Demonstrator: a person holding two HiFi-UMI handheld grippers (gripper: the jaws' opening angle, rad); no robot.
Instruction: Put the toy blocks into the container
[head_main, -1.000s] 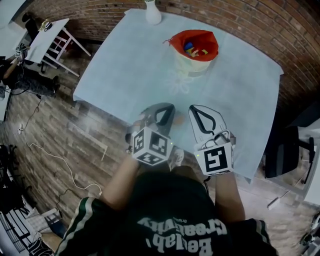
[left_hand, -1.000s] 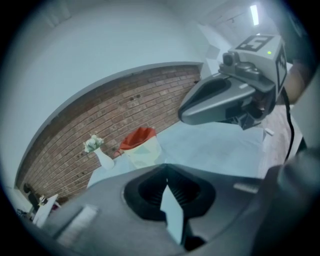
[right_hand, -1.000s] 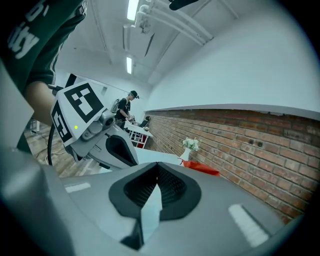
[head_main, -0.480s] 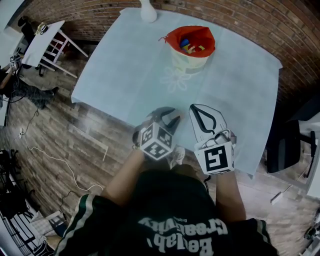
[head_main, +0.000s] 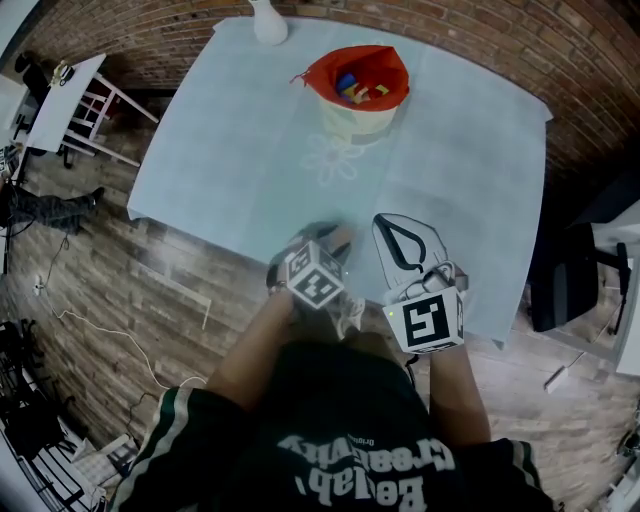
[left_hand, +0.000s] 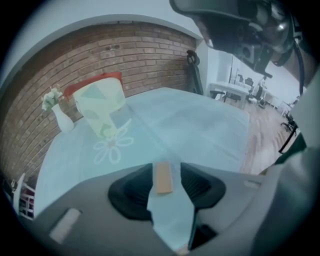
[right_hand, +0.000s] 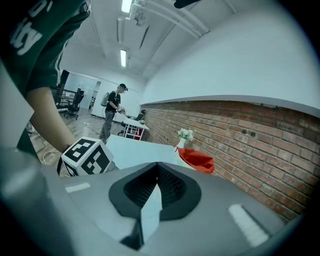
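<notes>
A cream container (head_main: 352, 88) with a red lining stands at the far side of the table and holds several coloured blocks (head_main: 350, 88). The left gripper view shows it as a pale container (left_hand: 100, 105) beyond the jaws. My left gripper (head_main: 333, 240) points steeply down at the near table edge. Its jaws have just been opening. A tan block (left_hand: 163, 179) lies on the cloth between them, with a gap beside it. My right gripper (head_main: 384, 225) hovers to its right, shut and empty. In its own view the right gripper (right_hand: 156, 169) points toward the container (right_hand: 197, 159).
A light blue cloth (head_main: 470, 170) with a white flower print (head_main: 330, 160) covers the table. A white vase (head_main: 268, 22) stands at the far edge. Brick wall runs behind the table, wooden floor and white furniture (head_main: 75, 95) lie left, and a person (right_hand: 112, 112) stands far off.
My left gripper has sunk toward the table edge, tipped further down and opened its jaws. The right gripper has hardly moved.
</notes>
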